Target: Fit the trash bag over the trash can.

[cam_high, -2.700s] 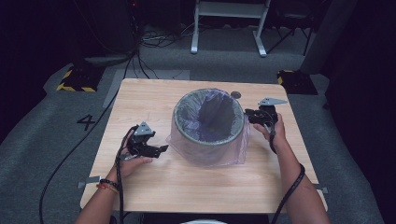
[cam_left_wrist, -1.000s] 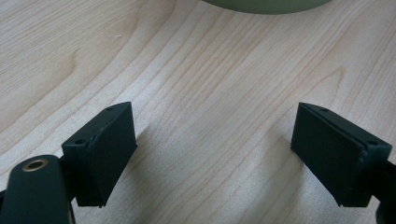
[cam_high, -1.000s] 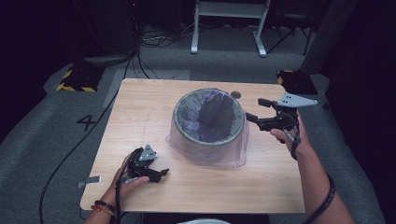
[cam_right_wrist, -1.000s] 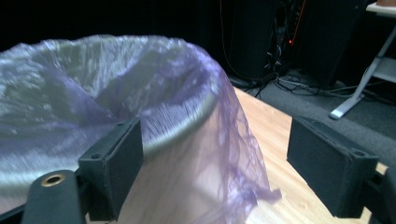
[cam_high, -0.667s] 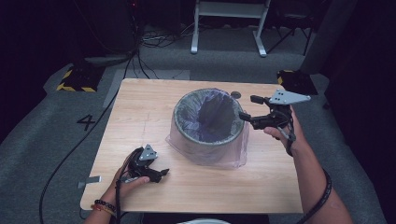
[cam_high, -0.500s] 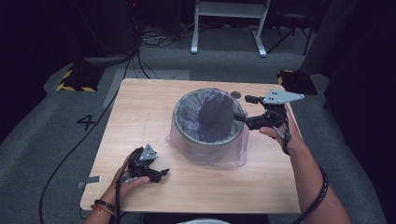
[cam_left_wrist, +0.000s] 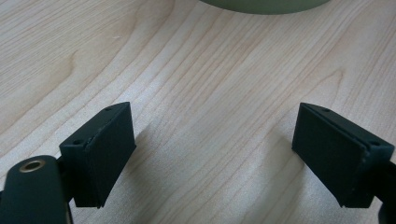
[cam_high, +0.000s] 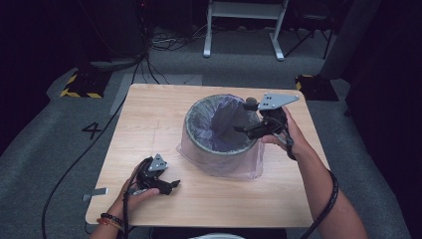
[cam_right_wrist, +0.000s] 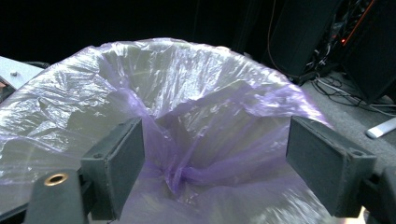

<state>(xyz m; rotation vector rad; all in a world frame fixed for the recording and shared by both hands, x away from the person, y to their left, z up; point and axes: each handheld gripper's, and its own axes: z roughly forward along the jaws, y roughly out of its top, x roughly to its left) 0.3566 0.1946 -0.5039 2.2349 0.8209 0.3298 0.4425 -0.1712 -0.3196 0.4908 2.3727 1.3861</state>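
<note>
A round grey bin (cam_high: 221, 149) stands mid-table, lined with a translucent purple bag (cam_high: 219, 122) whose edge is folded over the rim and hangs down the outside. My right gripper (cam_high: 244, 130) hovers over the bin's right rim, jaws open, pointing into the bin. In the right gripper view the crumpled purple bag (cam_right_wrist: 205, 135) lies between and beyond the open right gripper (cam_right_wrist: 215, 172). My left gripper (cam_high: 171, 187) rests on the table at the front left, open and empty. In the left gripper view the open left gripper (cam_left_wrist: 212, 158) frames bare wood, with the bin's base (cam_left_wrist: 261, 4) at the top.
The light wooden table (cam_high: 149, 114) has bare surface left of and in front of the bin. A small dark round object (cam_high: 250, 103) sits by the bin's far right rim. Cables and a white stand (cam_high: 244, 20) are on the floor beyond.
My right gripper has moved left from beside the bin to over its right rim. The left gripper pulled back earlier to the front left and has stayed there.
</note>
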